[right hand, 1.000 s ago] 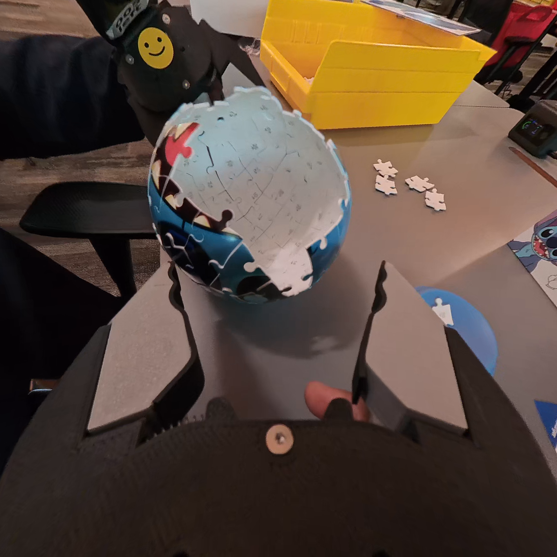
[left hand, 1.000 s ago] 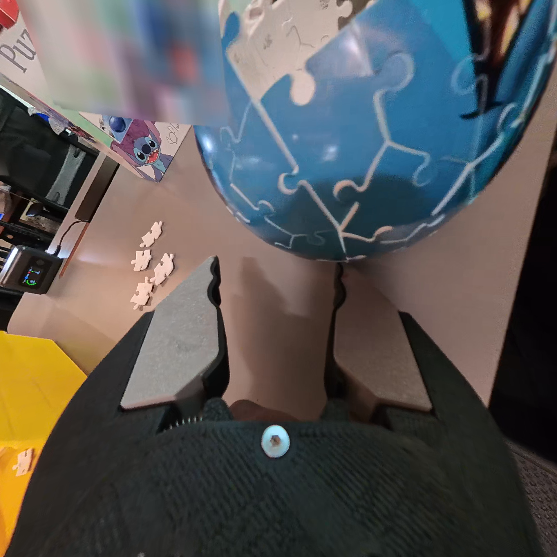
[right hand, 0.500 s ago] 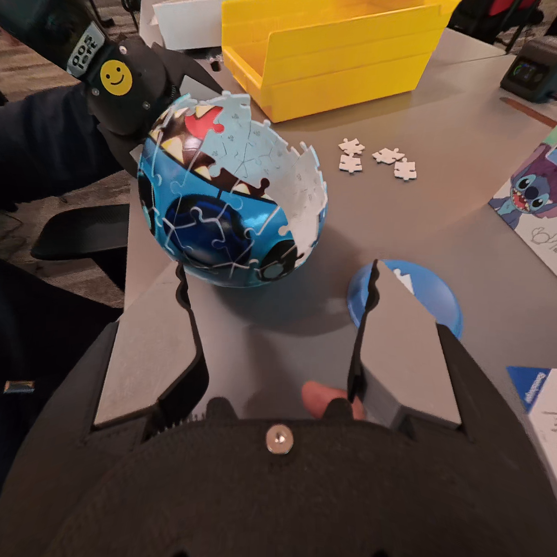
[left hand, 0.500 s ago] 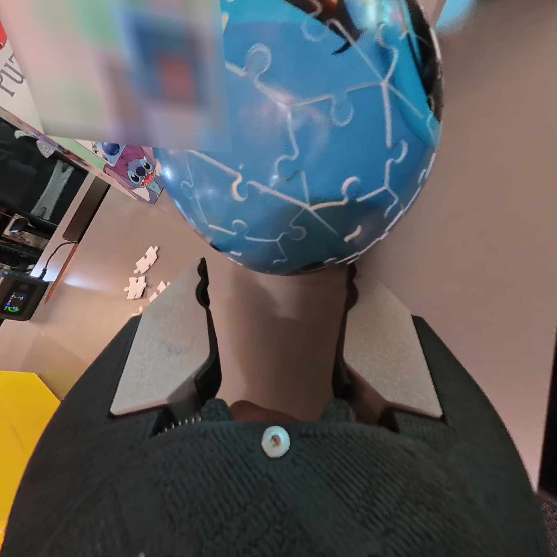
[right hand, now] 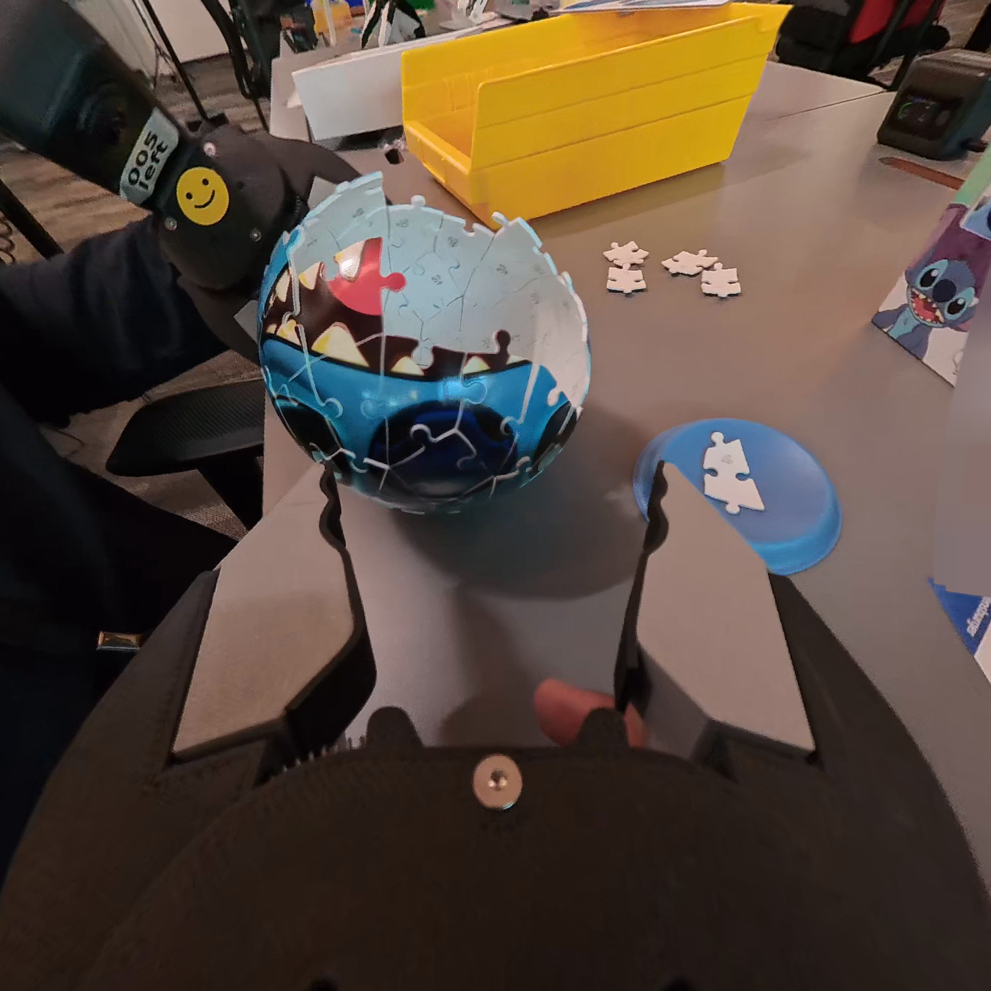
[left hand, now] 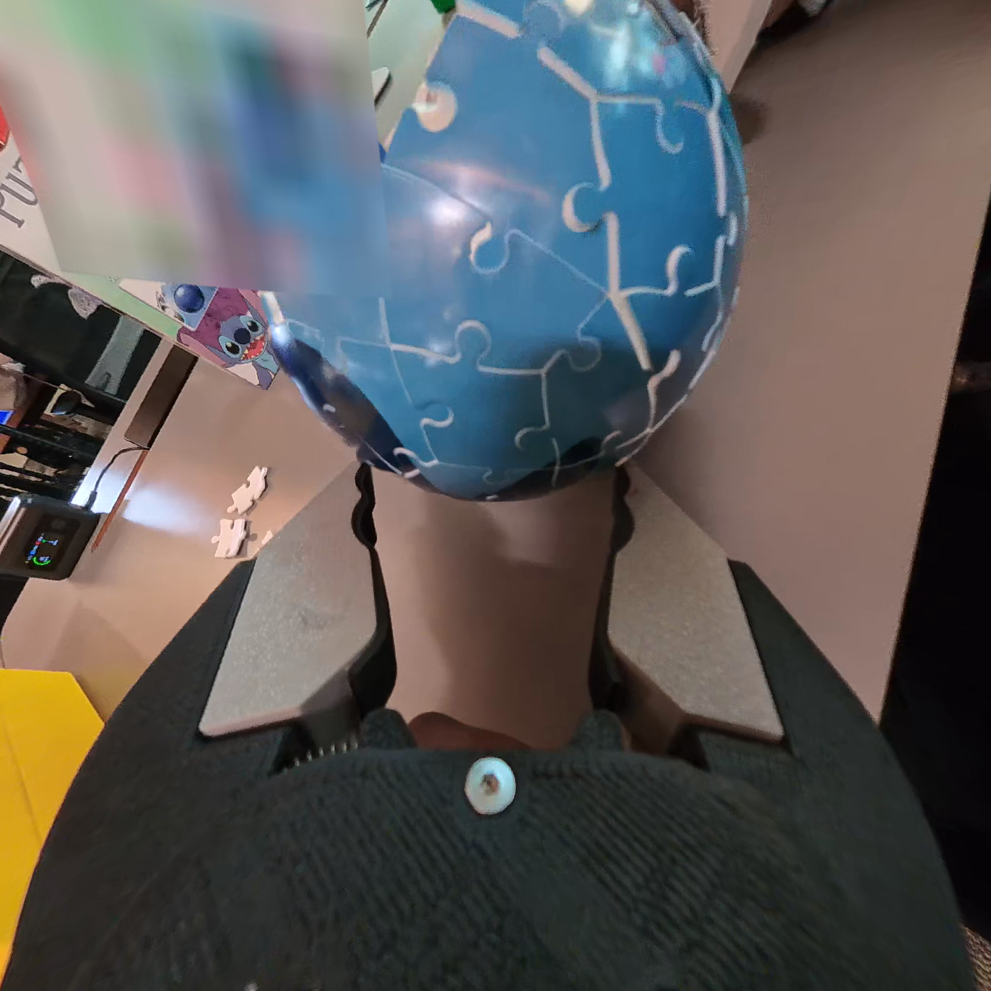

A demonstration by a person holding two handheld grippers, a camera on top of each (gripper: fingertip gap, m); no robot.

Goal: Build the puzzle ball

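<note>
The puzzle ball (right hand: 429, 386) is a partly built blue sphere, open at the top with its pale inside showing. It rests on the grey table (right hand: 751, 348). In the left wrist view the ball (left hand: 536, 295) fills the upper middle. My left gripper (left hand: 490, 482) is open, with both fingertips against the ball's blue shell. Its black body (right hand: 204, 214) shows behind the ball's left side. My right gripper (right hand: 492, 474) is open and empty, with its tips just in front of the ball's lower edge. A white puzzle piece (right hand: 732, 477) lies on a blue dish (right hand: 793, 547) to the right.
Several loose white pieces (right hand: 675, 265) lie behind the ball, and they show in the left wrist view (left hand: 236, 515). A yellow bin (right hand: 590, 107) stands at the back. A picture box (right hand: 938, 300) and a black device (right hand: 933, 115) are at the right. A chair (right hand: 182, 429) is left of the table edge. About 11 cm separates my left fingertips from my right. From the right gripper's tips to the blue dish (right hand: 793, 547) is close to 8 cm. To the white puzzle piece (right hand: 732, 477): right tips about 8 cm, left tips about 15 cm.
The ball has rolled so that its opening faces up instead of toward my right gripper. My left gripper followed it, tips on the shell. The right gripper stayed open.
</note>
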